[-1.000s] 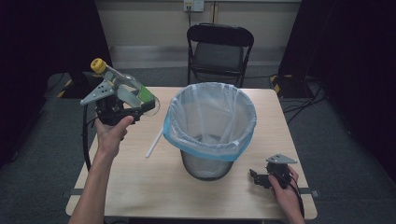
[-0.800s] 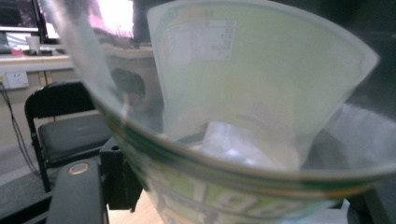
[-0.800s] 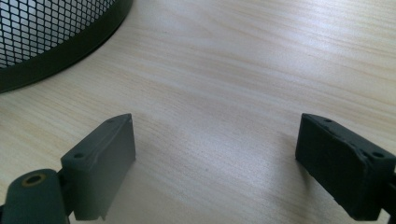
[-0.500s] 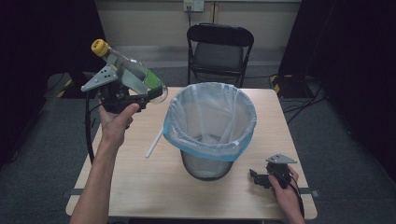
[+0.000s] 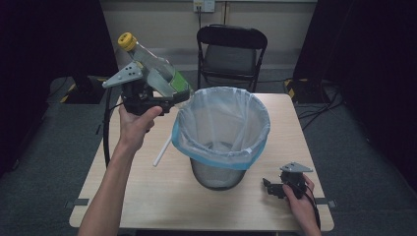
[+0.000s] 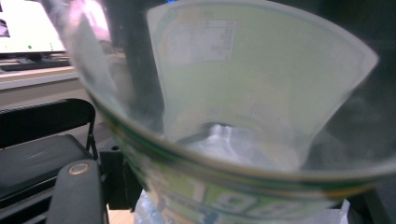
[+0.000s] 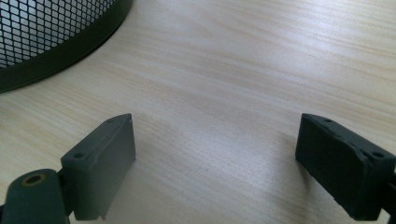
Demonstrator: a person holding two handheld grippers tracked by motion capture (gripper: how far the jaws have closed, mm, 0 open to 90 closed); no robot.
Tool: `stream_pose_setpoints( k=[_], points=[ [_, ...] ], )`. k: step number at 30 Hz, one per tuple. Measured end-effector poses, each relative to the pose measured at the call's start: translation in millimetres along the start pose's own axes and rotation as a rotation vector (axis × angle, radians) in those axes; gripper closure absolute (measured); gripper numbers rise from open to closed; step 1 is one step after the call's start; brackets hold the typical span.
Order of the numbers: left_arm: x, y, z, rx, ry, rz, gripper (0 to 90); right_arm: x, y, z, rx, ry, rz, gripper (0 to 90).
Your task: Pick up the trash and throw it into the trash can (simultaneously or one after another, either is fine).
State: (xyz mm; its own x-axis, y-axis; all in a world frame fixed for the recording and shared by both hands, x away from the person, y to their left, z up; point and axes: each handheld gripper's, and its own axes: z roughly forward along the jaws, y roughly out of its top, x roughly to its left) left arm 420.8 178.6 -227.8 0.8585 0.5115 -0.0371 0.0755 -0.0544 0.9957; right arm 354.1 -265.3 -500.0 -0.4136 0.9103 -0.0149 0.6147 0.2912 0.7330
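Left tongs [image 5: 169, 101] hold bottle [image 5: 155, 71] tilted, cap [image 5: 126, 41] up-left

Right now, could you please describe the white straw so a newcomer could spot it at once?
Start at the wire-mesh bin with its blue-rimmed liner, mid-table. Just left of its base, the white straw lies flat on the wood, the only thin, pale stick there.

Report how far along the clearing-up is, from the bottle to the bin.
Done: the bottle is off the table, gripped in the left tongs and raised beside the bin rim.
In hand: carrying it over the opening; it is not yet inside.
Left: dropping it in. A white straw lies on the table. The right tongs rest open, empty.
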Motion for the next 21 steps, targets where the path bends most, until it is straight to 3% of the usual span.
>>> stream_pose_setpoints(
  k=[11,20,21],
  points=[
    [-1.7,6.2,22.3,0.053,-0.069,-0.010,27.6,0.0,0.0,0.0,0.000,0.000,0.000,11.0],
    [-12.5,12.7,50.6,0.102,-0.128,0.002,27.0,0.0,0.0,0.0,0.000,0.000,0.000,11.1],
    [-12.6,13.0,53.2,0.101,-0.142,-0.011,26.4,0.0,0.0,0.0,0.000,0.000,0.000,11.0]
  ],
)
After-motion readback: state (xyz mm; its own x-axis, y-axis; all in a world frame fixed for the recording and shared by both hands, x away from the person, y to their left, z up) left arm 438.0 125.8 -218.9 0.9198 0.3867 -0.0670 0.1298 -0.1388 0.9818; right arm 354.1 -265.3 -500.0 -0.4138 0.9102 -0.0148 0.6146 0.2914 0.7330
